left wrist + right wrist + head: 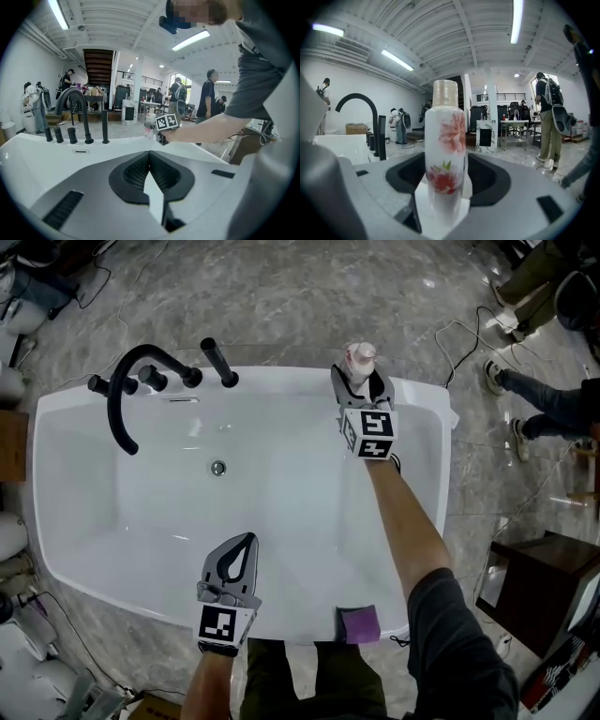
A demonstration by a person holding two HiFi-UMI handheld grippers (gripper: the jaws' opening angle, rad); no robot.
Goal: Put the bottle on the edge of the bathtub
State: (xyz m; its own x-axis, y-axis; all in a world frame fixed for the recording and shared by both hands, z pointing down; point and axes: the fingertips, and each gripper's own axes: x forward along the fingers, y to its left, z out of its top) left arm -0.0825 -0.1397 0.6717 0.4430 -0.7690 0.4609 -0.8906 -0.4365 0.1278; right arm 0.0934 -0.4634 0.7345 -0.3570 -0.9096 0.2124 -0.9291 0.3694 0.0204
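The right gripper (445,180) has its fingers (494,176) pinching the bottle (446,140), one on each side of its lower half. The bottle is white with red flowers and a pale cap. It stands upright, and its base is on or just over the white rim, though contact can't be made out. A thin strip of white shows beside it down low. From the head view, the bottle (361,357) sits at the far rim of the tub (281,381), towards the right end. The right gripper (361,382) reaches it across the basin on an outstretched arm.

Along the same far rim, left of the bottle, is the black faucet (127,395) with its row of black handles, well apart from it. The drain (217,468) lies in the basin floor between them.

The left gripper (242,545) hovers over the near side of the basin, well away from the bottle. Its fingers (133,171) are pressed together at the tips, with nothing between them. A purple pad (359,622) lies on the near rim, right of that gripper.
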